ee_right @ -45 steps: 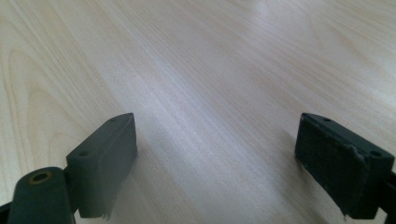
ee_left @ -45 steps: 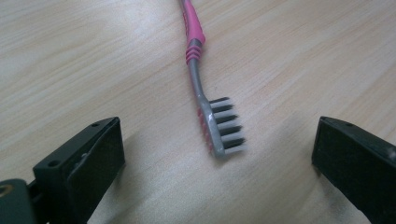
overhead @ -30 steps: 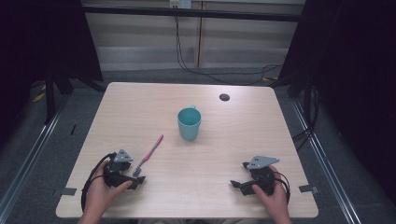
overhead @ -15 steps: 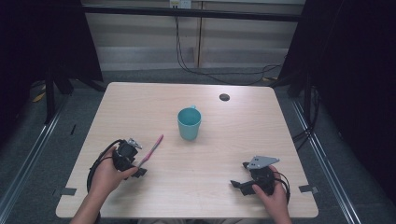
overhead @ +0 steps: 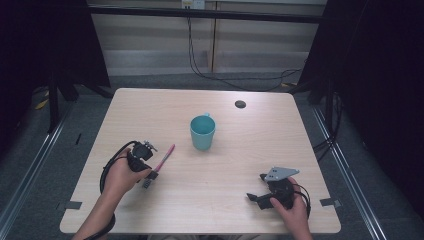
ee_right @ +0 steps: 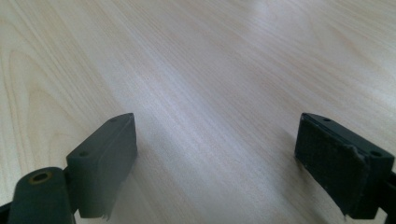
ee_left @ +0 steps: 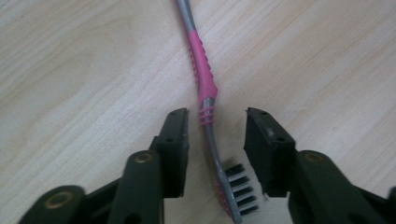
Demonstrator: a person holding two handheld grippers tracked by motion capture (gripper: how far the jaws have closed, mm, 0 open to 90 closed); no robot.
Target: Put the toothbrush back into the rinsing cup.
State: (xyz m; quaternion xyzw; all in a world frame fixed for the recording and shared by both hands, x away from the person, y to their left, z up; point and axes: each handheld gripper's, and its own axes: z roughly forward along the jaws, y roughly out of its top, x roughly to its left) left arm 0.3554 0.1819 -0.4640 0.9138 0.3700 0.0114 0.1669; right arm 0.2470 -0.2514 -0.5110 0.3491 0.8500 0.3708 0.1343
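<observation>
A pink and grey toothbrush (overhead: 163, 157) lies on the wooden table (overhead: 240, 160), left of a teal cup (overhead: 202, 132). My left gripper (overhead: 150, 172) points down over its head end. In the left gripper view the toothbrush (ee_left: 201, 60) runs up between the jaws of the left gripper (ee_left: 216, 116), its grey neck in the gap and its bristles near the bottom. The jaws have just been closing, but a gap still shows on each side of the neck. My right gripper (overhead: 255, 197) rests near the front right edge, and the right gripper (ee_right: 217, 126) stands open over bare wood.
A small dark round disc (overhead: 240, 104) sits in the tabletop near the far edge. Cables trail from both grippers. The table drops off to a grey floor on every side.
My left hand has moved right and away from the front edge, onto the toothbrush's head end. Its gripper now points down over the brush. The right hand has kept still.
</observation>
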